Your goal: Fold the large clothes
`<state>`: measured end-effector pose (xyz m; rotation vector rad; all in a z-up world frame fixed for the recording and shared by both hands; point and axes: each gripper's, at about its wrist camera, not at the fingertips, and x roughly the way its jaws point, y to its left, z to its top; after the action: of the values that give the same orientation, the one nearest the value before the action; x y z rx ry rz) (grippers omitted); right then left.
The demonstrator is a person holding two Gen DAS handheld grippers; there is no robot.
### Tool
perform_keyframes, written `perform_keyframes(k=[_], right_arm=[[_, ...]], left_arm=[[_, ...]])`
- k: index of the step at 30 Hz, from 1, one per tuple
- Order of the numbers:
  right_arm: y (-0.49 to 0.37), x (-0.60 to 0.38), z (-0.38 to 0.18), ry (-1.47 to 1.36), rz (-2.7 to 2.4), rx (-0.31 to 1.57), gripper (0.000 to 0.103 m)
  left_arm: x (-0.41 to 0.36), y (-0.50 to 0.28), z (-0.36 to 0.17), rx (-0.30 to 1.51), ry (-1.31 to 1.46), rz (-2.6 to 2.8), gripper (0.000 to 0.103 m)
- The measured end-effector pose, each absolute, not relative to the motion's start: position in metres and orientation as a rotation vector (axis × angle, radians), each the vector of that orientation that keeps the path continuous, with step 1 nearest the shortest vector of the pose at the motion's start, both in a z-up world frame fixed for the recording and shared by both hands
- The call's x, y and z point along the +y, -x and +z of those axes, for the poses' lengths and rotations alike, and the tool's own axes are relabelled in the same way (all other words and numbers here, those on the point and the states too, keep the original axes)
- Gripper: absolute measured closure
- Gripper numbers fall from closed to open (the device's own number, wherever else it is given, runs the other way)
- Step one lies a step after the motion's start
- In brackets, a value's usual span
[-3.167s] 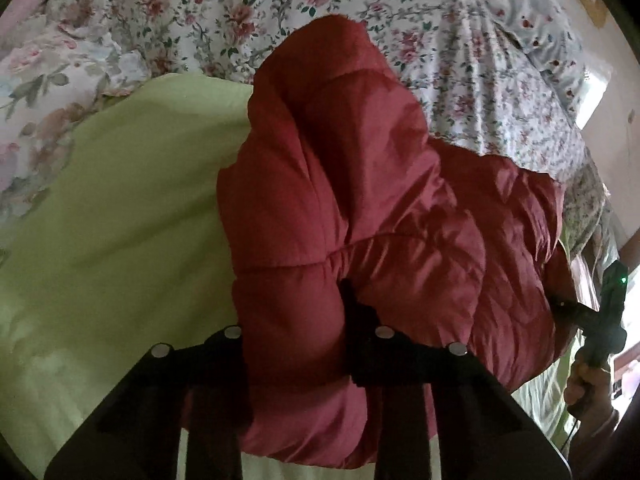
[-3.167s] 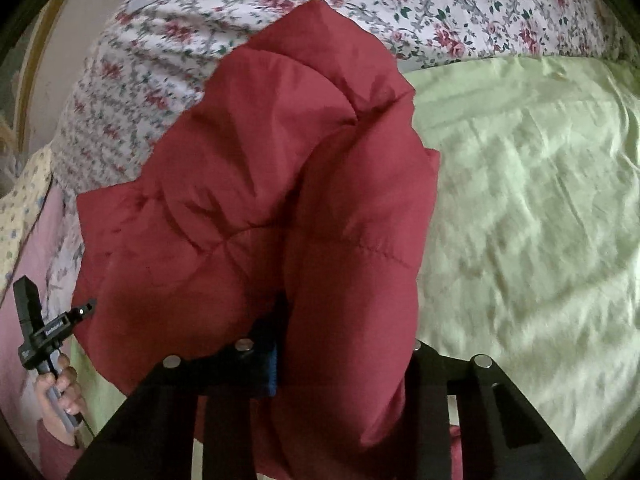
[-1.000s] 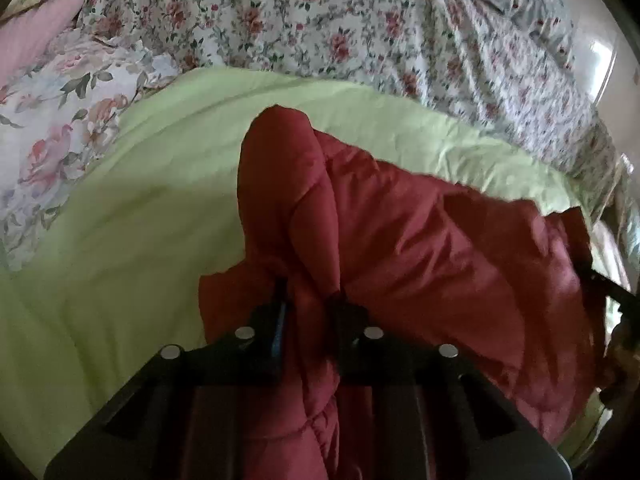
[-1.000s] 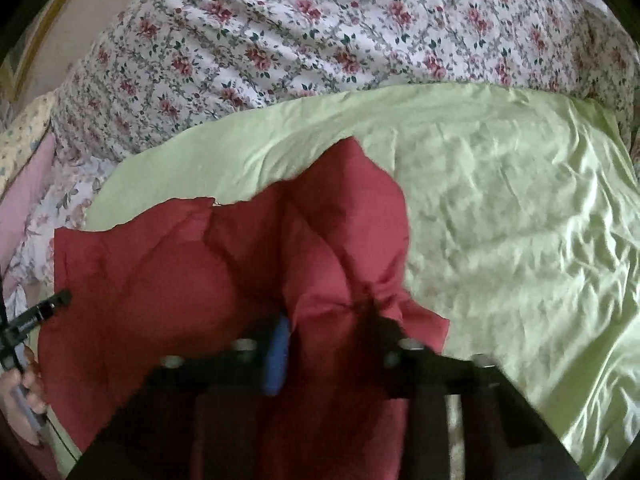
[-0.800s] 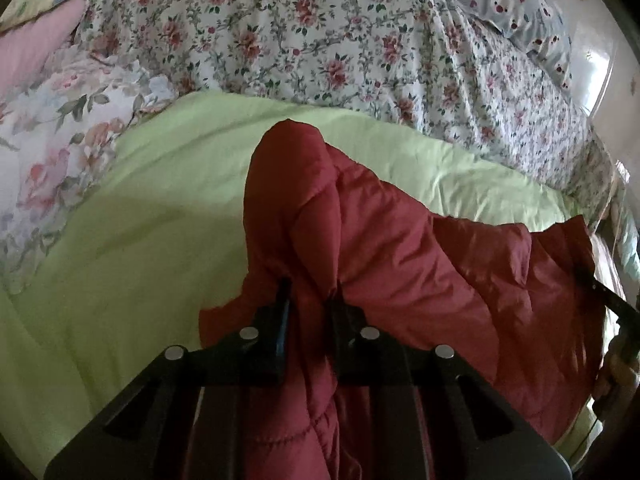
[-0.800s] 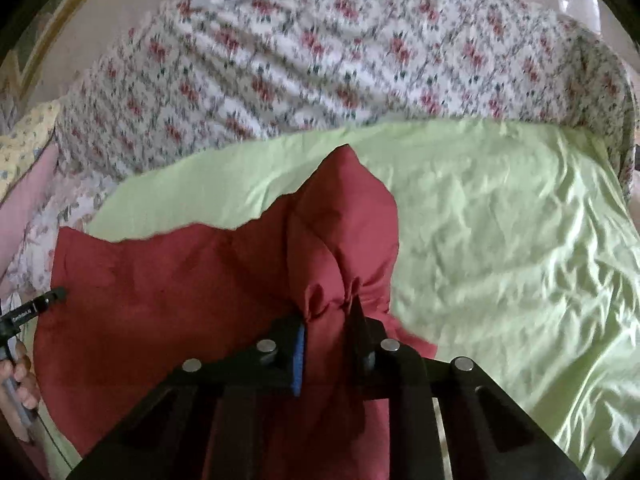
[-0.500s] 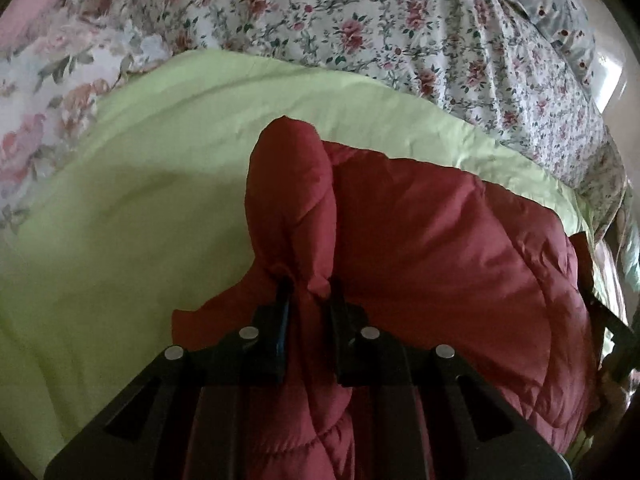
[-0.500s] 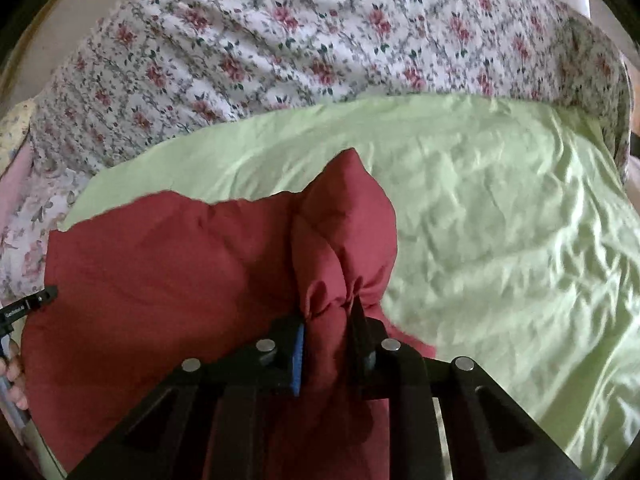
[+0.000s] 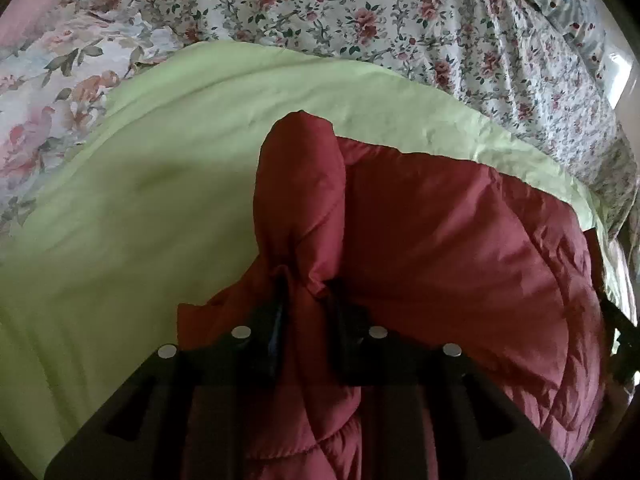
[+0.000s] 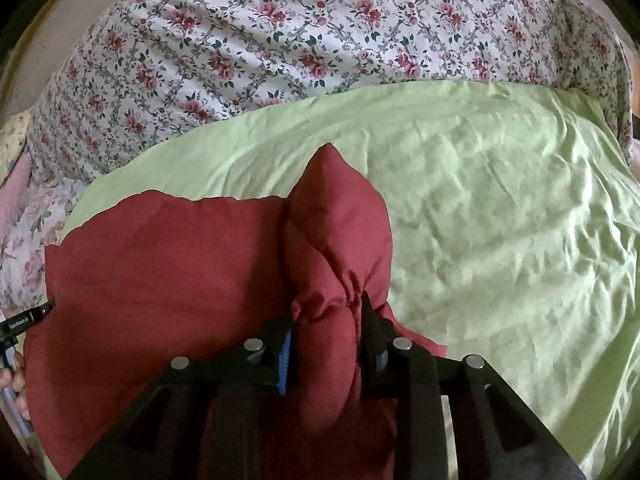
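Note:
A red quilted puffer jacket (image 9: 448, 252) lies spread low over a light green sheet (image 9: 132, 208) on a bed. My left gripper (image 9: 308, 292) is shut on a bunched corner of the jacket, which sticks up between the fingers. My right gripper (image 10: 328, 316) is shut on the opposite corner of the jacket (image 10: 160, 280), also bunched between the fingers. The jacket stretches flat between the two grippers. The other gripper shows at the right edge of the left wrist view (image 9: 620, 332) and at the left edge of the right wrist view (image 10: 24, 320).
The green sheet (image 10: 500, 220) spreads wide to the right in the right wrist view. A floral quilt (image 10: 300, 40) lies beyond it. A large-flower pillow (image 9: 44, 80) and a pink one (image 9: 36, 4) lie at the left in the left wrist view.
Both grippers have lowered the jacket from hanging in the air onto the green sheet. It now lies flatter and stretched between them. Both grips have stayed shut.

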<state>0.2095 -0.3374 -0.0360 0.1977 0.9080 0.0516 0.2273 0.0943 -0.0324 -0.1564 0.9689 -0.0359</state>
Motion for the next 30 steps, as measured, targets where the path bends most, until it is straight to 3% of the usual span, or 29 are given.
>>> perform_keyframes(k=[23, 30], right_arm=[[-0.211, -0.337, -0.034, -0.21, 0.051, 0.915, 0.073], [-0.211, -0.338, -0.033, -0.203, 0.049, 0.914, 0.072]], left_arm=[[0.118, -0.131, 0.031, 0.857, 0.197, 0.07, 0.079], [0.092, -0.109, 0.041, 0.859, 0.166, -0.031, 0.079]])
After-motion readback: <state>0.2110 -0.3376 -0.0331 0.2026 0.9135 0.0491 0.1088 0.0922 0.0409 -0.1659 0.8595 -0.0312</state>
